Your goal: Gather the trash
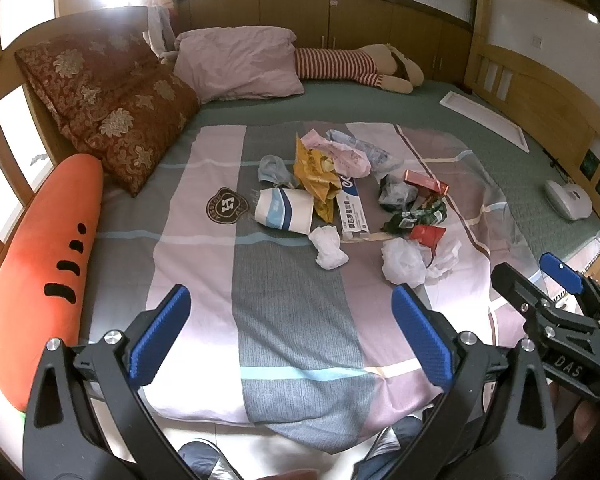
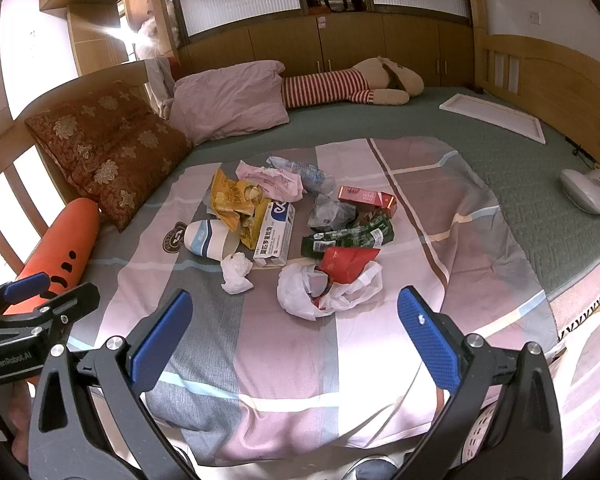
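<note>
Partly, perhaps, a basket (image 2: pixel 480 436) behind right tool (image 2: pixel 294 340).

1. We see a sheet (image 1: pixel 204 280) on the bed in wide pink and grey blocks, crossed by thin pale-blue and cream lines.
2. We note an orange carrot pillow (image 1: pixel 48 264) with black marks.
3. We find a dark red cushion (image 1: pixel 112 108) patterned with gold flowers.
4. We see a plush toy (image 1: pixel 340 66) in red and white stripes.
5. We count a yellow wrapper (image 2: pixel 232 204), a pink bag (image 2: pixel 272 182), a green packet (image 2: pixel 348 236), a red box (image 2: pixel 364 198) and a white tissue (image 2: pixel 236 274) among the trash.
6. We see blue pads on the black left tongs (image 1: pixel 288 332) and right tongs (image 2: pixel 292 340).
7. We see a dull green mattress cover (image 1: pixel 380 100).
</note>
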Motion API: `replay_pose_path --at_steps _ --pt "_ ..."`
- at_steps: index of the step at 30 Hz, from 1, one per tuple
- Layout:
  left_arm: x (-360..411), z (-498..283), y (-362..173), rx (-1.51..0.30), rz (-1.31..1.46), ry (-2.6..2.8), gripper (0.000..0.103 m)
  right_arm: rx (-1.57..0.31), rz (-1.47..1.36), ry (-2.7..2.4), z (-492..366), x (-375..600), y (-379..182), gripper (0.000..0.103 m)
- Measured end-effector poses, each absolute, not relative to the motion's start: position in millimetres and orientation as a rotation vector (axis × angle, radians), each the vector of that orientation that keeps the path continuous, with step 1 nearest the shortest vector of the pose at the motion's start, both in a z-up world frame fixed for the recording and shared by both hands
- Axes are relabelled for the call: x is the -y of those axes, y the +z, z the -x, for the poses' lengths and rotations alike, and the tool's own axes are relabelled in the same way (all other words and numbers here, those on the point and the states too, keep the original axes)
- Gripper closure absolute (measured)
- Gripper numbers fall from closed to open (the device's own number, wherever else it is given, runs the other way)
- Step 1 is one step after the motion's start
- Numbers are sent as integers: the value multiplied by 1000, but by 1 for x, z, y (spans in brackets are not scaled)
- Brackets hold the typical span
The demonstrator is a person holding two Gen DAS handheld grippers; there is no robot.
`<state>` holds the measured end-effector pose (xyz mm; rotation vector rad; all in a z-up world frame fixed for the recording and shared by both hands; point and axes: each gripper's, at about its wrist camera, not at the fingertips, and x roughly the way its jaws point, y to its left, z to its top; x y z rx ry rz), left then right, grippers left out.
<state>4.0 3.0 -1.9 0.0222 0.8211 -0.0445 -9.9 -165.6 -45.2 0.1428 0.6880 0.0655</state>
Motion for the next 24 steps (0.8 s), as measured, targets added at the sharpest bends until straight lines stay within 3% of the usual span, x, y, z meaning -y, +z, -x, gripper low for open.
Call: replay_pose_path --at_steps 24 --pt "-3 -4 -2 -821 -20 -45 3 -693 -142 66 9 165 -44 3"
